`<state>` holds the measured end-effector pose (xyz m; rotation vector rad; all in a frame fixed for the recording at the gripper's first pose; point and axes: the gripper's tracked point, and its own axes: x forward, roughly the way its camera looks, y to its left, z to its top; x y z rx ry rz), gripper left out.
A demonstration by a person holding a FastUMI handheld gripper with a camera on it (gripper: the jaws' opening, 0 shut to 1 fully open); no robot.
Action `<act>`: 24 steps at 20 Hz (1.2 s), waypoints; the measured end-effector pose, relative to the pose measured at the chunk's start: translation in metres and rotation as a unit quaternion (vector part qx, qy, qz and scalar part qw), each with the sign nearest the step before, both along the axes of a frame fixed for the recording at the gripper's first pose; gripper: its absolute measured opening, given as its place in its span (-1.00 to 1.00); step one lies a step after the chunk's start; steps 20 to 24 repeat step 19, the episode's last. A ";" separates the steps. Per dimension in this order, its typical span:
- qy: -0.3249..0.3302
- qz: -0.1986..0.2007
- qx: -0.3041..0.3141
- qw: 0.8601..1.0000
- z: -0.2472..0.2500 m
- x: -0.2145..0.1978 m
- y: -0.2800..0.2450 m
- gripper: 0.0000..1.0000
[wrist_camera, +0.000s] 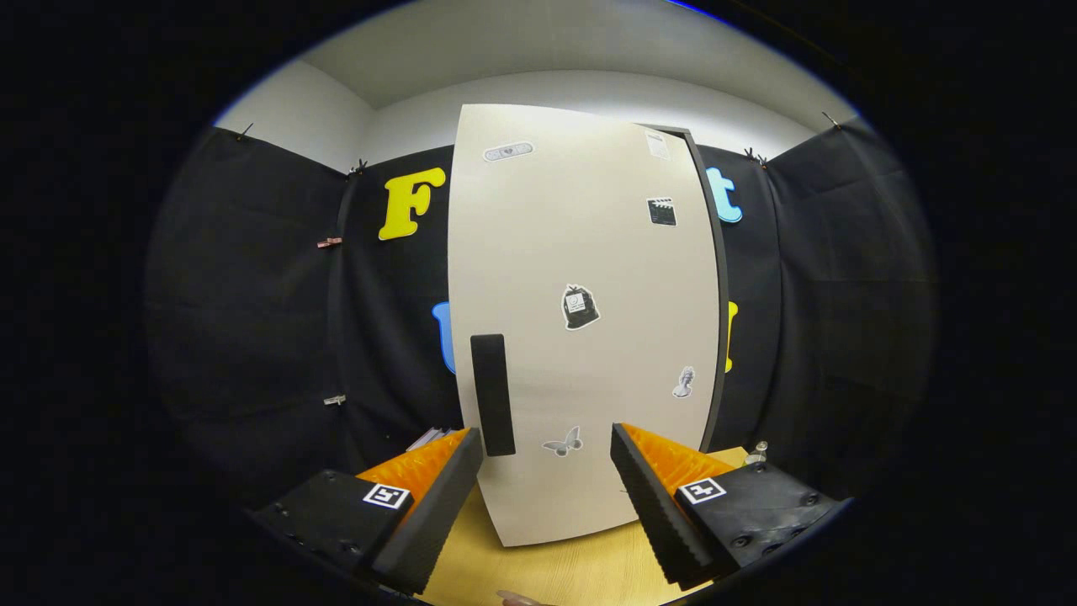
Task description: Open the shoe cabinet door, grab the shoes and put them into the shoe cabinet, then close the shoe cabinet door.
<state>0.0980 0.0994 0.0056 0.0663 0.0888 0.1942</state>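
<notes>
A tall pale shoe cabinet [589, 337] stands on the wooden table straight ahead, its door shut and dotted with several small stickers. A dark vertical handle [492, 394] sits on the door's left side, just beyond my left fingertip [467, 454]. My gripper [547, 446] is open, its fingers spread wide in front of the lower part of the door, with nothing between them. The right finger [652, 497] sits apart from the door.
The light wooden tabletop [572, 568] runs under the cabinet and my fingers. Black cloth walls enclose the booth on both sides and behind. A small metal object [757, 454] stands on the table right of the cabinet. Some papers [429, 438] lie left of it.
</notes>
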 end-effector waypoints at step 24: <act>0.009 -0.006 -0.016 1.000 -0.008 0.004 -0.003 1.00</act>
